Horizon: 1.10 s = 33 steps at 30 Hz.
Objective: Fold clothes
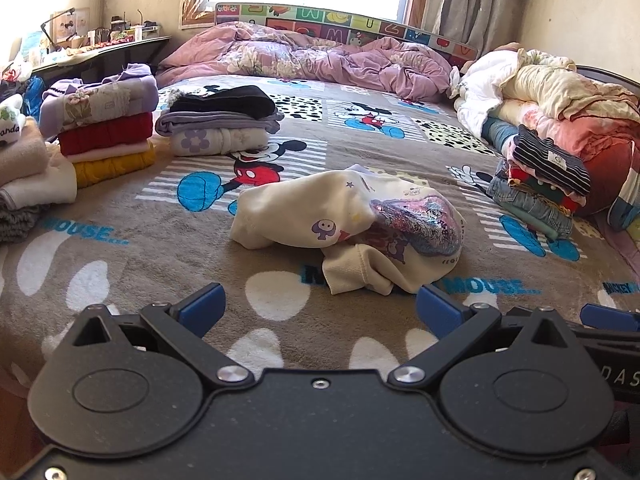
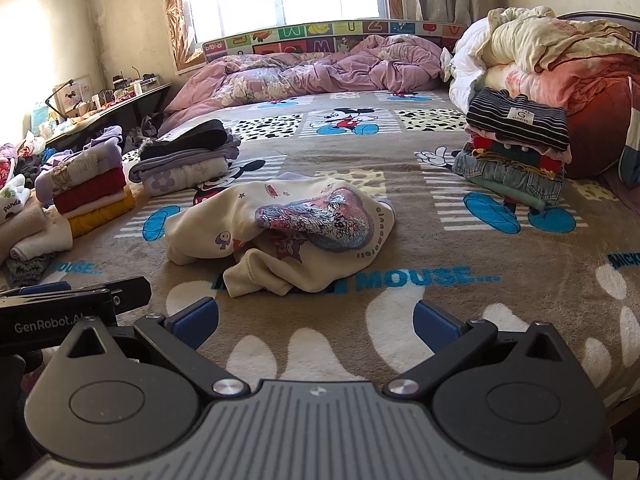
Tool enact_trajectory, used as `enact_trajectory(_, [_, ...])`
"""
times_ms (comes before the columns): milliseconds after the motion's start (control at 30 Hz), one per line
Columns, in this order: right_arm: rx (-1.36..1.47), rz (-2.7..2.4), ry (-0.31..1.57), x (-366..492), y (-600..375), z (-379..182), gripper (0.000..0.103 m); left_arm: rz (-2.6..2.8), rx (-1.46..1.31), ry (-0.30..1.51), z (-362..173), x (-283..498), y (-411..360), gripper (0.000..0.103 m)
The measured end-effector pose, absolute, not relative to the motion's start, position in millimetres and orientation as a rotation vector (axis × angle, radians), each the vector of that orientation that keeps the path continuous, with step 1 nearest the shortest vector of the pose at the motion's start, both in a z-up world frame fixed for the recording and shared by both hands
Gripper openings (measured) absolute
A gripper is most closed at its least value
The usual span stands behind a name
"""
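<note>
A cream sweatshirt [image 1: 304, 216] [image 2: 224, 224] with a sequin patch and cartoon prints lies crumpled in the middle of the bed blanket [image 1: 140, 240] [image 2: 480, 248]. One ribbed cuff points toward me. My left gripper [image 1: 320, 308] hovers open just in front of the garment, blue pads wide apart and empty. My right gripper [image 2: 316, 320] is likewise open and empty, a little short of the sweatshirt. The right gripper's tip shows at the right edge of the left wrist view, and the left gripper's body at the left edge of the right wrist view.
Folded stacks stand on the bed: a purple, red and yellow pile [image 1: 104, 128] [image 2: 88, 184] and a black and grey pile [image 1: 220, 120] [image 2: 188, 156] at left, a striped and denim pile [image 1: 544, 184] [image 2: 516, 152] at right. A pink duvet [image 1: 312, 60] and bedding heap [image 2: 552, 52] lie behind.
</note>
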State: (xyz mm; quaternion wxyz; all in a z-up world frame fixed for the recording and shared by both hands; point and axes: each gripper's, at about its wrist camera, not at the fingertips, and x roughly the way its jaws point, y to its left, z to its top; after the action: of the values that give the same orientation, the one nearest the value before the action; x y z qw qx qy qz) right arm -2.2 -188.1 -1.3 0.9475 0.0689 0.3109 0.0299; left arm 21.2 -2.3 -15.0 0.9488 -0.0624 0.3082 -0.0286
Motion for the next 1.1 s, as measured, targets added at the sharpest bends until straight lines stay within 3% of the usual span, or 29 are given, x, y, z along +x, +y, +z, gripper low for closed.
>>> enact_trajectory(567, [0.212,0.059,0.683,45.3,-207.6,-33.0,0.103,-0.03,-0.144,0.582,-43.5,47.7,-2.5,0.103])
enact_trajectory(1100, [0.392,0.102,0.682,84.9,-240.5,-66.3,0.103,-0.138,-0.099,0.714,-61.6,93.4,-12.8,0.103])
